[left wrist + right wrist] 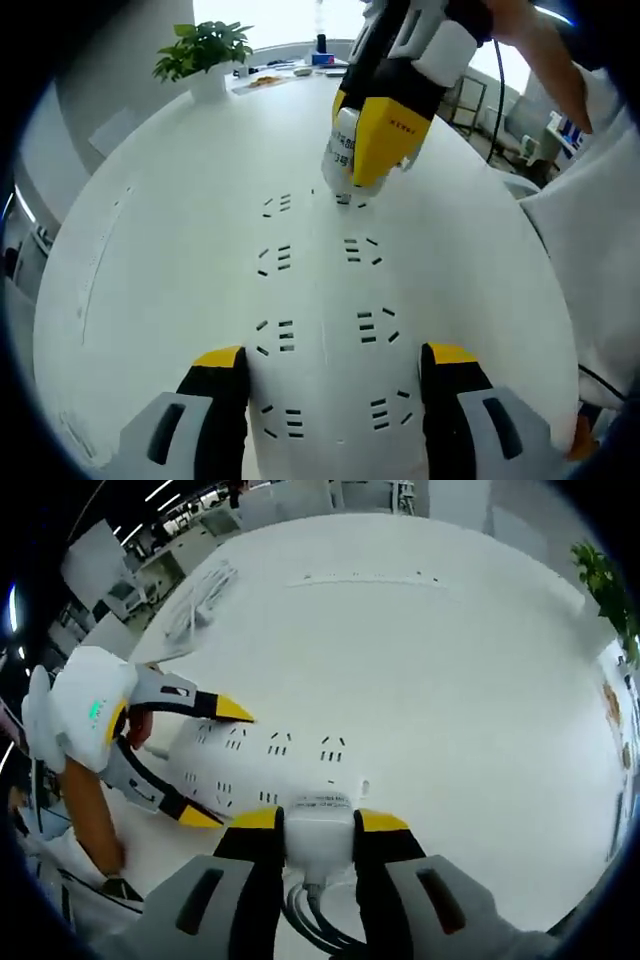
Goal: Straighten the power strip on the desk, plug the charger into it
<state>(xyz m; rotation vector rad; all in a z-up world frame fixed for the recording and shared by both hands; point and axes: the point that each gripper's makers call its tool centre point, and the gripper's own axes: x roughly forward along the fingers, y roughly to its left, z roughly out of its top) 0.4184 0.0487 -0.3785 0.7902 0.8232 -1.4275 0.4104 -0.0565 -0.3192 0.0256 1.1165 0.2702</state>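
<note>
White power strip lies mid-desk, long axis running straight away from left gripper, whose jaws stand wide either side of strip's near end, pads look just off its sides; contact unclear. Farther along, right gripper is clamped on the charger, cable trailing back btwn its jaws. Charger sits at strip's far end, over the last socket row, so right gripper is nearer the target. Prongs hidden; can't tell if seated. Plant at far desk edge.

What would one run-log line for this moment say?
left gripper: open, astride power strip | right gripper: shut on charger, at strip's end socket | plug: seating unclear
</note>
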